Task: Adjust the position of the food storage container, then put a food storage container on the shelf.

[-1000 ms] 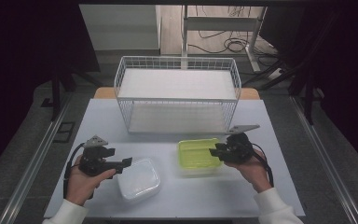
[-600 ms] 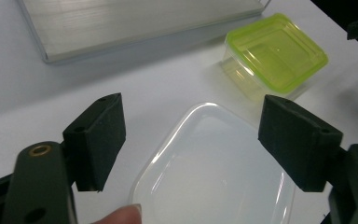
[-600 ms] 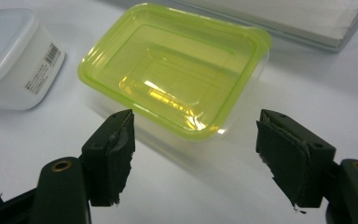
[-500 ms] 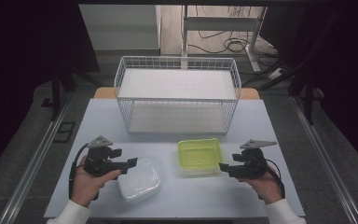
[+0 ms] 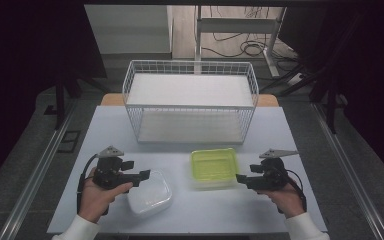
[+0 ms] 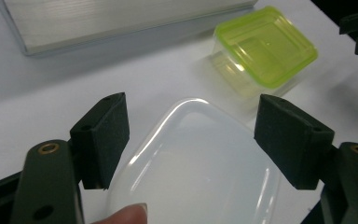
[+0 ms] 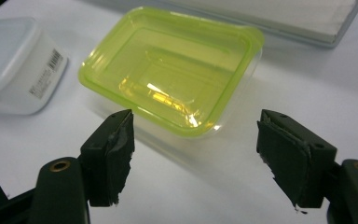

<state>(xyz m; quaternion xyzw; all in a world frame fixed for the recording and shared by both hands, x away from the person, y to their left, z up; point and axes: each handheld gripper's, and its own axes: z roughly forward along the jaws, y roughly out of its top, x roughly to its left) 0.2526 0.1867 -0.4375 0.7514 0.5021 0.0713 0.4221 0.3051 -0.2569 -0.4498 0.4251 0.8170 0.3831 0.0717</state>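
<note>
As right gripper backed off green-lidded box, fingers spread

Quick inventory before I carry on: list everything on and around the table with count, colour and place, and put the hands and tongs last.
Wire basket: one, white, far middle of the table, a pale flat liner inside.
Green-lidded container: one, clear box with a yellow-green lid, near side, right of centre, just ahead of the right tongs.
White container: one, translucent white with lid and a barcode label on its side, near side, left of centre.
Table: one, pale grey-white top.
Cables: several, dark, on the floor behind the table.
Left tongs: one, black, open, jaws either side of the white container's top.
Right tongs: one, black, open, short of the green-lidded container.
Hands: two, white sleeves, each holding tongs.
</note>
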